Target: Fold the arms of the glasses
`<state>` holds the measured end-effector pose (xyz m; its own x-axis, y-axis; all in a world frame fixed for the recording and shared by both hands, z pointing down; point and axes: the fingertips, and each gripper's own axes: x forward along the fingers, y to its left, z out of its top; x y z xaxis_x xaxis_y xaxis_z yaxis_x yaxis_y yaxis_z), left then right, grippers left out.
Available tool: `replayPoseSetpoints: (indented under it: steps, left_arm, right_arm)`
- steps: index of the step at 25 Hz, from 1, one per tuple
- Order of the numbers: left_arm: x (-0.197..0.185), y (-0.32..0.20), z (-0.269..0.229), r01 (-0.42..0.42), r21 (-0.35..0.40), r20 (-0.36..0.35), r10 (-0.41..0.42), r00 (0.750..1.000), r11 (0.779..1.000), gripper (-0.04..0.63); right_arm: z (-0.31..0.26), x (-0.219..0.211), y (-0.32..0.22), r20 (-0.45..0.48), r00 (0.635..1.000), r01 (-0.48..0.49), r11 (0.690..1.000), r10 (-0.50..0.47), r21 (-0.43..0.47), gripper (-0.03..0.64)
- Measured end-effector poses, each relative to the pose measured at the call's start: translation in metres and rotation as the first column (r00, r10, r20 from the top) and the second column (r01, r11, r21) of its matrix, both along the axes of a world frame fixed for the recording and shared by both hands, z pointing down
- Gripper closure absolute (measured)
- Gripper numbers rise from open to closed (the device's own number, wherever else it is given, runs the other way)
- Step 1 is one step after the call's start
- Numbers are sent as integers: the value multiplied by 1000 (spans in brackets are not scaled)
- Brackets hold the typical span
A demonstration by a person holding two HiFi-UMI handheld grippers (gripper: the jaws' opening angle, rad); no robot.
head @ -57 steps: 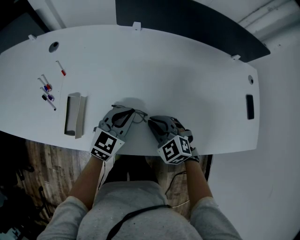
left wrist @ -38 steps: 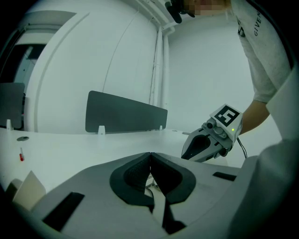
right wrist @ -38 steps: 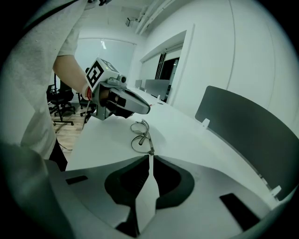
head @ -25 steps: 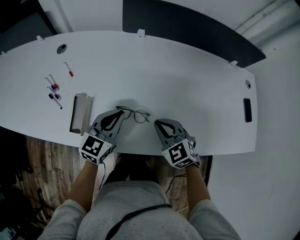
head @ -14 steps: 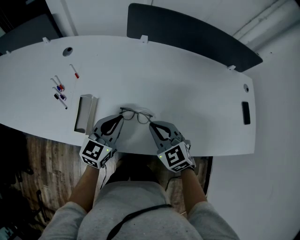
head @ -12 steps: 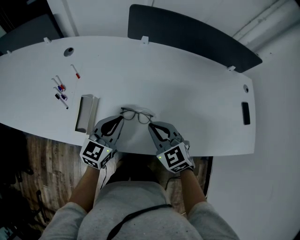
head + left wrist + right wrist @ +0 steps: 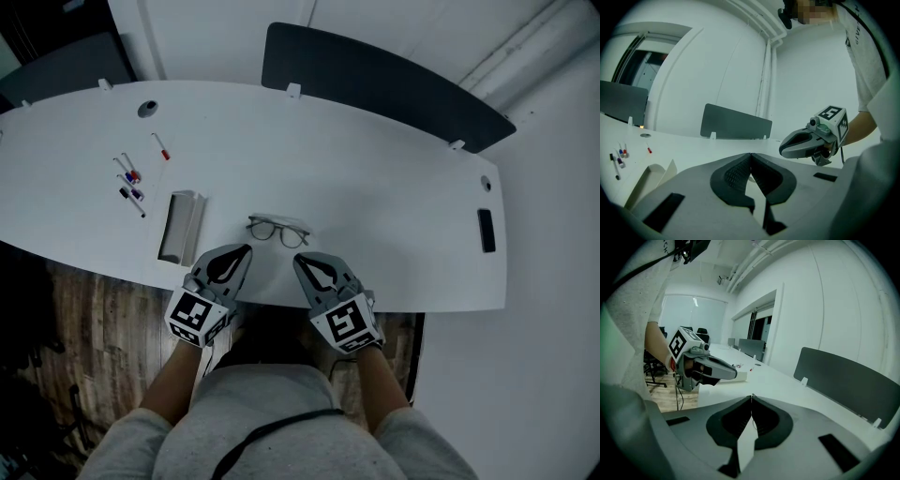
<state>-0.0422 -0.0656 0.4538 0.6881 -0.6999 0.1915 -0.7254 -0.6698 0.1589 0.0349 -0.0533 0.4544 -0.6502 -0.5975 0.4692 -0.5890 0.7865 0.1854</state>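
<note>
Thin dark-rimmed glasses [image 7: 278,231] lie on the white table [image 7: 375,187] near its front edge, and no arm sticks out from the frame. My left gripper [image 7: 246,248] hangs just short of them on the near left, shut and empty. Shut on nothing too, my right gripper [image 7: 297,258] sits on the near right, a small gap from the frame. In the left gripper view my left gripper [image 7: 751,153] has its pads pressed together, with the right gripper [image 7: 782,150] alongside. The right gripper [image 7: 751,396] looks the same in its own view, with the left gripper [image 7: 736,375] beside it.
A grey open tray [image 7: 180,228] lies left of the glasses, with several markers [image 7: 131,183] and a red pen [image 7: 161,146] beyond it. A dark screen panel [image 7: 384,84] stands along the far edge. A small black object [image 7: 485,230] lies at the right end.
Both grippers have drawn back from the glasses towards the table's near edge. The left tip no longer touches the frame, and the glasses stay lying on the table.
</note>
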Motion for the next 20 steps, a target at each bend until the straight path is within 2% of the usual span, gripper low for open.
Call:
replayPoseSetpoints:
  steps: [16, 20]
  left_arm:
    - [-9, 31, -27, 17, 11, -57, -16, 998, 1000, 580]
    - [-11, 37, -32, 13, 19, -65, -12, 998, 1000, 580]
  right_arm:
    - [-29, -14, 32, 84, 996, -12, 999, 10, 32, 597]
    - [-37, -14, 38, 118, 992, -43, 999, 41, 12, 597]
